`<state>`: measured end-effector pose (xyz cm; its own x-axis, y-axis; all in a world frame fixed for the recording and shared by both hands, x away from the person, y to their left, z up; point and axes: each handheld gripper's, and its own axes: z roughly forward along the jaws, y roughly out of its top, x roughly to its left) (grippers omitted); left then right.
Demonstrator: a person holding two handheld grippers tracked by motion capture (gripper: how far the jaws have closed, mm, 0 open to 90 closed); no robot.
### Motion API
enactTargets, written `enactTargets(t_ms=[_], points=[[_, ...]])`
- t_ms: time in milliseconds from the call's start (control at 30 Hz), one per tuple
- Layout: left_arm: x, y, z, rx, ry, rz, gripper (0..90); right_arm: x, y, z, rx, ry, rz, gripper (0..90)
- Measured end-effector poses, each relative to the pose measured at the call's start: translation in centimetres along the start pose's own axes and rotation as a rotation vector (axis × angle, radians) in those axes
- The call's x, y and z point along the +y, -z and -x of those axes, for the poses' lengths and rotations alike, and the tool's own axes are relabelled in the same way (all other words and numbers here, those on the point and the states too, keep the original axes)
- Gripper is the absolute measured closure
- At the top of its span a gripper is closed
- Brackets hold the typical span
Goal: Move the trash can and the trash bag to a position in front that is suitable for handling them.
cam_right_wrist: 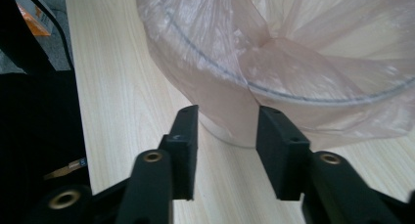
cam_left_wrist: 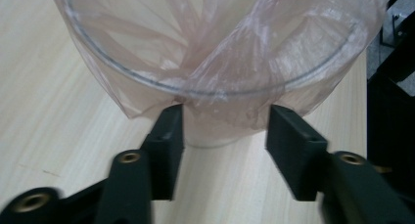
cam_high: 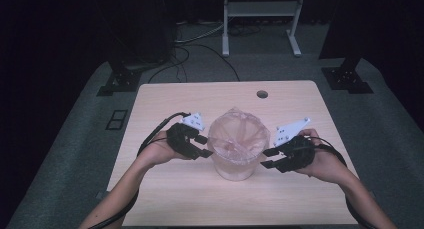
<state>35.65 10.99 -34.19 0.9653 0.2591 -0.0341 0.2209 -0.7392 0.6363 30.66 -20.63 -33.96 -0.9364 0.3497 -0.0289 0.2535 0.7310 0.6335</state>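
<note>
Light wooden table [cam_high: 170,96], centre: clear round plastic container [cam_high: 235,166] lined with thin pinkish translucent bag [cam_high: 239,134]; left gripper [cam_high: 205,146] at its 9 o'clock and right gripper [cam_high: 268,158] at its 3 o'clock, each with parted jaws flanking the bag's overhanging edge, pads not pressing.

Clear container [cam_left_wrist: 215,89] with pink plastic liner [cam_left_wrist: 235,62]: far rim cut off by the top edge in both gripper views; base hidden behind overhanging film. Whether the pads [cam_right_wrist: 188,136] touch the film cannot be told. Forearms cropped at bottom in the high view.
</note>
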Motion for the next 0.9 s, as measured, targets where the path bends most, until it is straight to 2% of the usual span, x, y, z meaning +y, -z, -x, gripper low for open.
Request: enactTargets(t_ms=[67, 133, 267, 467, 767, 900], points=[[-0.2, -0.1, 0.1, -0.033, -0.003, 0.005, 66.3, 0.1, -0.3, -0.1, 0.002, 0.006, -0.013, 69.9], [-0.3, -0.2, 0.3, -0.048, -0.015, 0.014, 75.3, 0.2, -0.6, -0.3, -0.006, 0.014, -0.016, 76.2], [-0.2, -0.5, 0.8, -0.076, -0.036, 0.034, 89.0, 0.4, -1.0, -0.4, -0.007, 0.001, -0.015, 90.0], [-0.6, -1.1, 1.1, -0.082, -0.038, 0.040, 89.8, 0.2, -1.9, -0.6, 0.005, -0.007, -0.044, 90.0], [-1.4, -2.5, 1.1, -0.110, -0.026, 0.039, 89.8, -0.9, -3.2, 0.1, 0.039, -0.049, -0.062, 90.0], [-1.6, -2.7, 1.2, -0.117, -0.026, 0.037, 89.8, -0.9, -3.6, 0.2, 0.046, -0.048, -0.077, 90.0]])
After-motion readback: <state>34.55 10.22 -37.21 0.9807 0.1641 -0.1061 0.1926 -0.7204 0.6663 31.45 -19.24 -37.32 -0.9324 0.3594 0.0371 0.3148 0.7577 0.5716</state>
